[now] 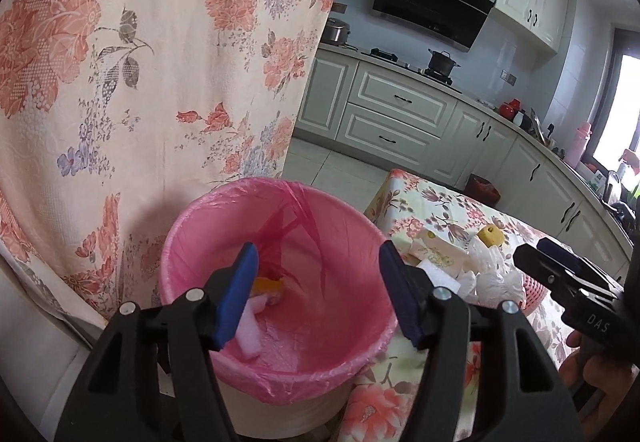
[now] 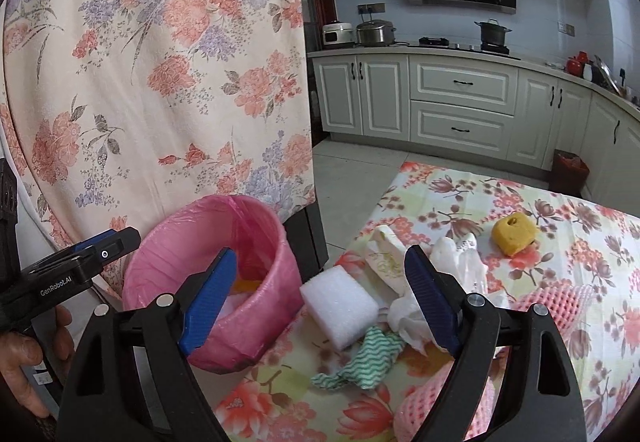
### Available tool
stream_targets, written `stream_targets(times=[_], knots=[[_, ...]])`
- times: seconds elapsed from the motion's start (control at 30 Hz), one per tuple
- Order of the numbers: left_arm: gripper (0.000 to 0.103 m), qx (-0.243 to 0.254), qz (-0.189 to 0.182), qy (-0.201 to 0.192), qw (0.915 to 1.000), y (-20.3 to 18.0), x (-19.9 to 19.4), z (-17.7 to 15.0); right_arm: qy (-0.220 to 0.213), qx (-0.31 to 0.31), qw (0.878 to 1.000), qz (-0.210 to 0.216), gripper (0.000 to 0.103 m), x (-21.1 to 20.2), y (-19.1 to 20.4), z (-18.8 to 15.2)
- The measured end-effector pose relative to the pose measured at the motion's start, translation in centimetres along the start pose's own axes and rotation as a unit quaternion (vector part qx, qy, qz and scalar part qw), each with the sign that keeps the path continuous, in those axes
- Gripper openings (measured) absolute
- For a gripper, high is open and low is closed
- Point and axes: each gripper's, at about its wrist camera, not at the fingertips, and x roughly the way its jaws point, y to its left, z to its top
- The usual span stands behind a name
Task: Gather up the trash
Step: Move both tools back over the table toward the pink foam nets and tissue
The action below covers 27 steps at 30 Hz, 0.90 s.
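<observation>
A bin lined with a pink bag (image 1: 280, 282) (image 2: 208, 282) stands at the left edge of the floral table (image 2: 560, 282). It holds a white foam piece (image 1: 250, 330) and an orange scrap (image 1: 268, 284). My left gripper (image 1: 316, 294) is open and empty above the bin's mouth. My right gripper (image 2: 320, 302) is open and empty over the table, above a white foam block (image 2: 340, 306). Beside the block lie a green-striped cloth (image 2: 368, 358), crumpled white plastic (image 2: 460, 262), a paper wrapper (image 2: 386, 258), a yellow sponge (image 2: 514, 232) and pink foam netting (image 2: 556, 302).
A floral curtain (image 1: 140, 62) hangs behind the bin on the left. Kitchen cabinets (image 2: 460, 102) and a stove with a pot (image 2: 492, 32) line the far wall. A dark bin (image 2: 570, 170) stands on the floor beyond the table.
</observation>
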Motion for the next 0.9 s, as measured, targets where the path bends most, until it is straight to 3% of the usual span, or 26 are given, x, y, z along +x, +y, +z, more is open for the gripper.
stream_targets(times=[0.2,0.5,0.9], knots=[[0.071,0.006,-0.009,-0.005,0.9999,-1.8,0.0,-0.4,-0.011,0.015,0.999,-0.033,0.081,-2.2,-3.7,-0.7],[0.072,0.023,-0.019,0.007,0.9995,-4.1,0.4,-1.3,-0.016,0.025,0.997,-0.070,0.082,-4.8,-7.6,-2.4],[0.083,0.026,-0.044,0.024,0.9984,-6.6,1.3,-2.7,-0.009,0.044,0.992,-0.117,0.084,-7.4,-12.5,-4.9]])
